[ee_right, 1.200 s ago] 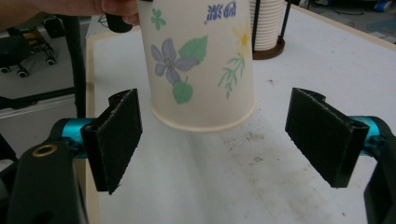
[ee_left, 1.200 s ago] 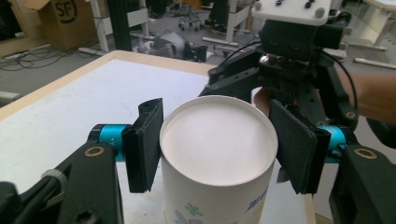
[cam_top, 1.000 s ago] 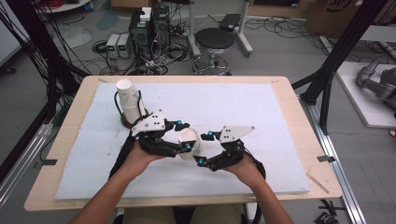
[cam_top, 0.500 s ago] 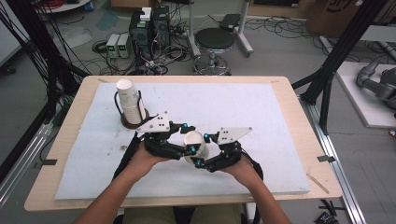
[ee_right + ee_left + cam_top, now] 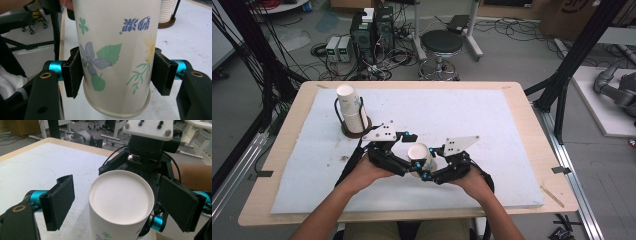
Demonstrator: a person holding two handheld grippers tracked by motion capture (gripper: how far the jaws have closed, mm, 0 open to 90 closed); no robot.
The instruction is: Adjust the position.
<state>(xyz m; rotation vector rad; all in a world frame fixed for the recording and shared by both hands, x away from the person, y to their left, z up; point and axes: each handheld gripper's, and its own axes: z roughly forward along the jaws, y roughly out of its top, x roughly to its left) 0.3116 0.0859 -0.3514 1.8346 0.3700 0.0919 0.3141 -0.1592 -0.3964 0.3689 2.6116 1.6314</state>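
Paper cup (image 5: 419, 154) upside down (base up), mid-front of bench (image 5: 512, 125). Right tongs (image 5: 117, 72) clamped on its wall, both pads touching. Left tongs (image 5: 120, 202) spread wide around it, pads clear. Both hands low, angled inward toward each other.

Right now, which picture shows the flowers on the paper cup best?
The right gripper view: the paper cup is close, upside down, with its flowers and leaves clear between the right hand-held gripper pads. The left gripper view shows mostly its white bottom. The high view shows it small.
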